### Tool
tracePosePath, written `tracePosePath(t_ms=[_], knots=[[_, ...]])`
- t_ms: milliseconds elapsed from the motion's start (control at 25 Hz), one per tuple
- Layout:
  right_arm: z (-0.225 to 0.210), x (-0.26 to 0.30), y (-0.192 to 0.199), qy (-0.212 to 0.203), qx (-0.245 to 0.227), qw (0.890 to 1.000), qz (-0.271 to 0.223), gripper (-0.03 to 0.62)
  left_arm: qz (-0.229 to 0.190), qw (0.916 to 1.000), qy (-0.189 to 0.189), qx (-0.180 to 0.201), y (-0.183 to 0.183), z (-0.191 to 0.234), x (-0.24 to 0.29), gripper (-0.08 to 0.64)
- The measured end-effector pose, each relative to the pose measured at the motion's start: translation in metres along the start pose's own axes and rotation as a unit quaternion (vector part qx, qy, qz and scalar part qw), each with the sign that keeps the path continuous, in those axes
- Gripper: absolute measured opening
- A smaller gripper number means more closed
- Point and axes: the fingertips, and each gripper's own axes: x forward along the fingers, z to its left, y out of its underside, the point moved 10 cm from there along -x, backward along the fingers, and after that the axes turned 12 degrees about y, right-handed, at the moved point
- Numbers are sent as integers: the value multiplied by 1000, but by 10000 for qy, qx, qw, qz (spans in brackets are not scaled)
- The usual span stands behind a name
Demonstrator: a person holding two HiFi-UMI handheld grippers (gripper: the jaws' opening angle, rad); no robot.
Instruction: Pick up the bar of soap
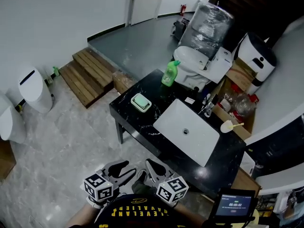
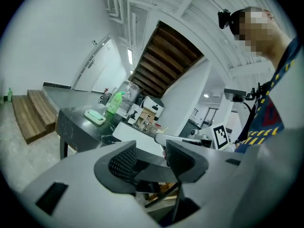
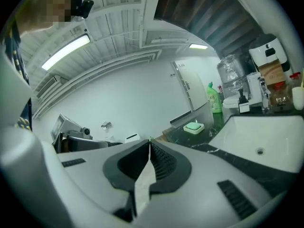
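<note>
While soap [image 1: 141, 102] lies in its dish [image 3: 194, 131], left gripper [image 1: 131, 167] fingers gape and right gripper [image 1: 148, 163] fingers touch.

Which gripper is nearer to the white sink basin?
Right. The right gripper hovers short of the sink basin, off its near-left side; the left gripper is beside it, farther left.

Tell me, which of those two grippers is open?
The left gripper: a clear gap separates its jaws. The right gripper has its jaws pressed together.
</note>
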Motion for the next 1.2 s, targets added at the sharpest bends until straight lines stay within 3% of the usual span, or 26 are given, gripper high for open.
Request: tracePosePath(t_ms=[200, 480, 720, 880, 1080, 1200], knots=[[-45, 30, -30, -41, 122, 9999, -58, 21, -31, 9998, -84, 183, -40, 26, 46, 207], [-94, 55, -50, 29, 232, 9997, -102, 21, 134, 9986, -244, 453, -70, 61, 92, 207], [-118, 67, -58, 189, 413, 9990, -26, 21, 485, 9924, -561, 978, -102, 96, 106, 207], [-130, 80, -62, 370, 543, 9978, 49, 21, 828, 9812, -795, 1549, -129, 132, 115, 209], [-140, 104, -80, 777, 678, 9946, -118, 21, 1407, 9628, -806, 2160, -160, 188, 131, 209], [-142, 119, -91, 1038, 729, 9917, -210, 21, 1924, 9462, -664, 2514, -177, 221, 147, 209]])
